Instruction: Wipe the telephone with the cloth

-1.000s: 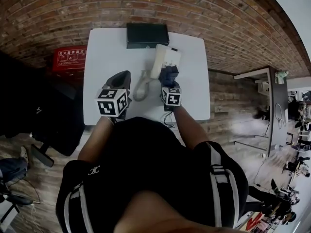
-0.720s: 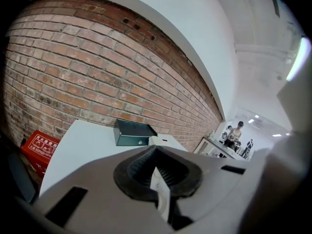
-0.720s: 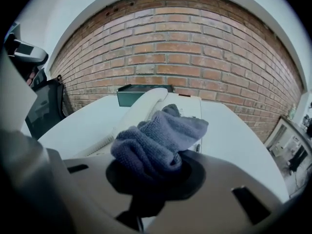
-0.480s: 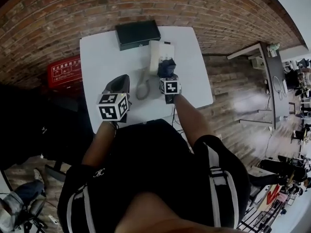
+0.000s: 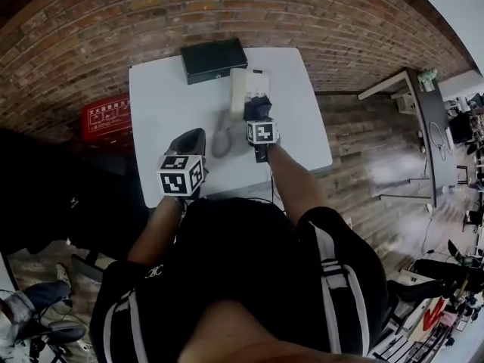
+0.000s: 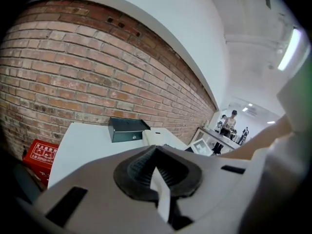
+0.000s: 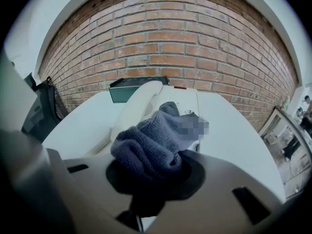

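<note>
Table (image 5: 155, 119): outstretched right tongs (image 5: 258, 116), cloth (image 5: 257, 105) on telephone (image 5: 241, 84)

Head cam steep down, gripper cams low twd brick wall (image 5: 113, 13), all share telephone (image 5: 240, 85).

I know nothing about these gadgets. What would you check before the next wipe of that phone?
1. Cloth gripped firmly in the right tool: ok, it is bunched between the jaws.
2. Cloth over the telephone: ok, it is lined up with the handset and base.
3. Cloth actually pressing on the telephone: cannot tell.
4. Left tool out of the way: ok, it is shut, empty and near the front edge of the table.
5. Telephone steadied against sliding: not ok, nothing holds it.
6. Coiled cord clear of the cloth: ok, it lies to the telephone's left.
</note>
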The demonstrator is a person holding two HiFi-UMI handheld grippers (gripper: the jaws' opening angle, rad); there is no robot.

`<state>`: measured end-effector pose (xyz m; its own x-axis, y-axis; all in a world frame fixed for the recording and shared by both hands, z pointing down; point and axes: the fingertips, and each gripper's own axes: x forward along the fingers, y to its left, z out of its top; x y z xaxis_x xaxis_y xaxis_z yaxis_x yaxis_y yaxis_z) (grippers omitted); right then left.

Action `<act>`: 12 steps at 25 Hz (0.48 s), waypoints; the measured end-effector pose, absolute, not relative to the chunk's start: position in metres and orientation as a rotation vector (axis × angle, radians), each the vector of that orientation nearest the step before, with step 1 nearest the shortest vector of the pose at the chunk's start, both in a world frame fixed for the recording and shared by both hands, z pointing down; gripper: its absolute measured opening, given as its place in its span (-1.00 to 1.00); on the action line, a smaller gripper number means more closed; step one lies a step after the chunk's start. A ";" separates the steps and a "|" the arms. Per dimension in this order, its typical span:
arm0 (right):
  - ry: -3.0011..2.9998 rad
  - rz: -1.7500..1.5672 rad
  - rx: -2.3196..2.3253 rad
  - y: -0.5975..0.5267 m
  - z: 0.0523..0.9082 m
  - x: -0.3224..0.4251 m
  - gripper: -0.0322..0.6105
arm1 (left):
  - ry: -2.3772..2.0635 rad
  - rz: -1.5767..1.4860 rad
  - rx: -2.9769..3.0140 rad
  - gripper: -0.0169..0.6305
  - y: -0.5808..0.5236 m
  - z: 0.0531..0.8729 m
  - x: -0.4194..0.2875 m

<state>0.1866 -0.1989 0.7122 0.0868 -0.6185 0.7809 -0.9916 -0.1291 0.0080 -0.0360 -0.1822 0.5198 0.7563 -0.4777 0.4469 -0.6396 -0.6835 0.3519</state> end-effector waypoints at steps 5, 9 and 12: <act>-1.757 0.886 1.832 -0.183 0.691 0.196 -0.71 | -0.960 0.418 2.471 -0.97 -0.150 0.508 -0.012; -2.012 0.637 1.849 -0.155 0.635 0.212 -0.71 | -1.119 0.357 2.463 -0.97 -0.119 0.491 0.018; -2.193 0.438 1.865 -0.117 0.568 0.223 -0.71 | -1.240 0.300 2.452 -0.97 -0.090 0.478 0.043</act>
